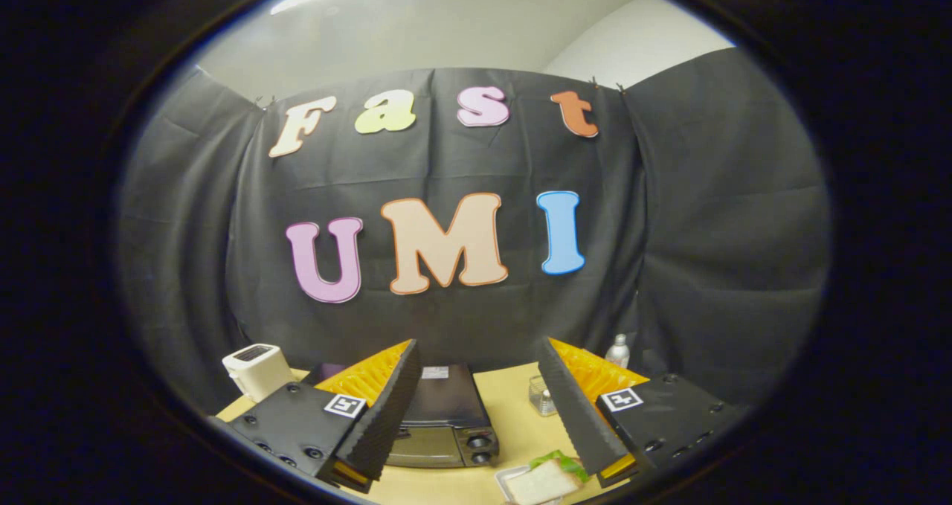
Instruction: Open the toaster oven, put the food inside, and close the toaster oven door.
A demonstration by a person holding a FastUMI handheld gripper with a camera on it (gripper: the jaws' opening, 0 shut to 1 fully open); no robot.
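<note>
The gripper hangs released above the pale wooden desk; the closed black toaster oven sits between its fingers, the lettuce sandwich at five o'clock.

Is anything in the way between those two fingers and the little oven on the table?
Nothing visible. The gripper is open, and the toaster oven sits between and just beyond its fingers, door shut. The sandwich lies on a tray off to the side.
</note>
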